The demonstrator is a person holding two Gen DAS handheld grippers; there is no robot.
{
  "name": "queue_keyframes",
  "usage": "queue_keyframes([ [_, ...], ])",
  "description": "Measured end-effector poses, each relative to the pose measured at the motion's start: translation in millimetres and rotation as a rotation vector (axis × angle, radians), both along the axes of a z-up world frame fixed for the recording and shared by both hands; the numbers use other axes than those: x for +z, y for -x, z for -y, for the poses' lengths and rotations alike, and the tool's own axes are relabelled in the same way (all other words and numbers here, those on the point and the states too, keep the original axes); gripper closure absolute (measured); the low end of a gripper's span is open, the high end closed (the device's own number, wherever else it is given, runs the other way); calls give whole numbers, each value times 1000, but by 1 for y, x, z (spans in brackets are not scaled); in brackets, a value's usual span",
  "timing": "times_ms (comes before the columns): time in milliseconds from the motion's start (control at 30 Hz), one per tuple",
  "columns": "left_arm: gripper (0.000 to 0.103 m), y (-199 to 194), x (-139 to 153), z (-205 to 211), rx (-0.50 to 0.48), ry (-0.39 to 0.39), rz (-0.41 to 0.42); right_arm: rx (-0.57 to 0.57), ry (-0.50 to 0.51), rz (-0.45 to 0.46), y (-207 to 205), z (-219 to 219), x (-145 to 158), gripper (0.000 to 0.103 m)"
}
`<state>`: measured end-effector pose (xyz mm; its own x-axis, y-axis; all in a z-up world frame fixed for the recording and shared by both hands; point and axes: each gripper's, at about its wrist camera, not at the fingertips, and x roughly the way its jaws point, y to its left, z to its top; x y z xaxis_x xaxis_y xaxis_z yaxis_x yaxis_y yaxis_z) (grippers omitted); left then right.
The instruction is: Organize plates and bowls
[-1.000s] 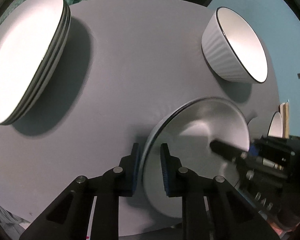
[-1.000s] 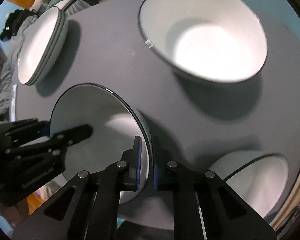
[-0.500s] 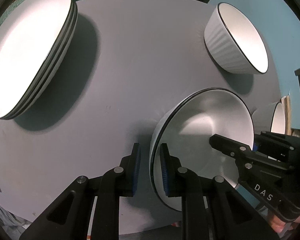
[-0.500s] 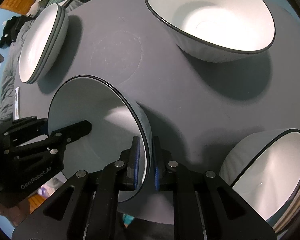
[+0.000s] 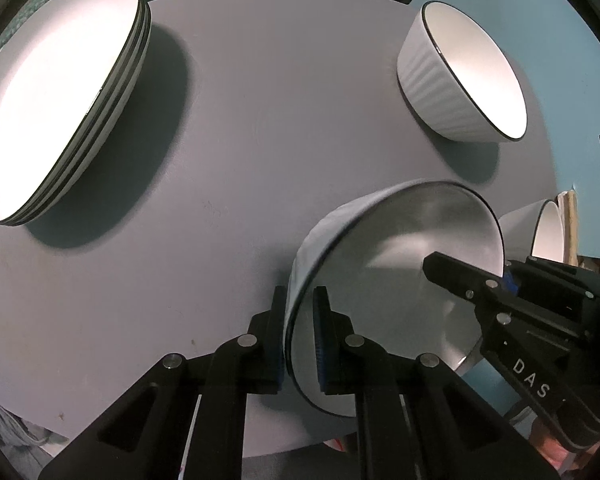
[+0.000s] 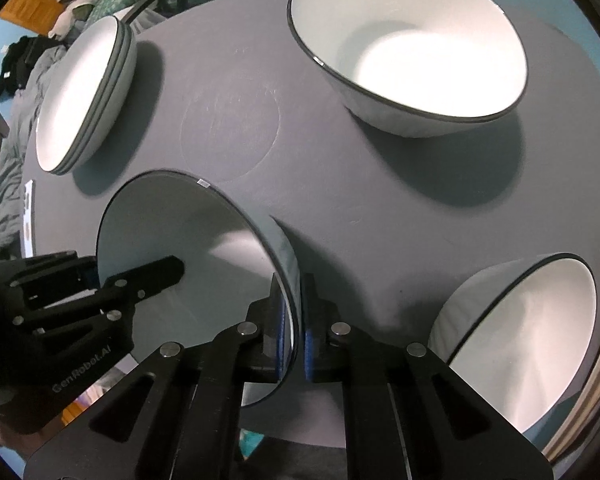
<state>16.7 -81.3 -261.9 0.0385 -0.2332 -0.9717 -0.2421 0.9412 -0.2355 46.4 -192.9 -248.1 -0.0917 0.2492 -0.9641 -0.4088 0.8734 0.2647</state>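
Bowl [image 5: 396, 280] is up at the near edge of the counter [image 5: 240, 160], pinched on opposite rims: left gripper [image 5: 300, 336] clamped on one side, right gripper [image 6: 294, 330] on the other. Looks like mid-carry; next it needs a steady two-handed move onto the ribbed bowl [image 5: 460, 76] far right or the plate stack [image 5: 56, 92] far left. Whether its base touches the counter is hidden.

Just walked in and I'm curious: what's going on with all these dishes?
A person is tidying dishes on a round grey table with two handheld grippers. The left gripper and right gripper each pinch opposite rims of one bowl. A stack of plates and two more bowls sit nearby.
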Motion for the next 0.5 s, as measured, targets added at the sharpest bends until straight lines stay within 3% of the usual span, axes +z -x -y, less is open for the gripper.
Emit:
queue_keyframes([
  [133, 92, -4, 5, -4, -2, -9, 1, -11, -3, 19, -1, -2, 7, 96],
  [233, 92, 0, -10, -2, 3, -8, 6, -19, -3, 29, -2, -2, 14, 96],
  [500, 92, -6, 11, -5, -1, -11, 42, -43, -30, 71, -2, -3, 34, 96],
])
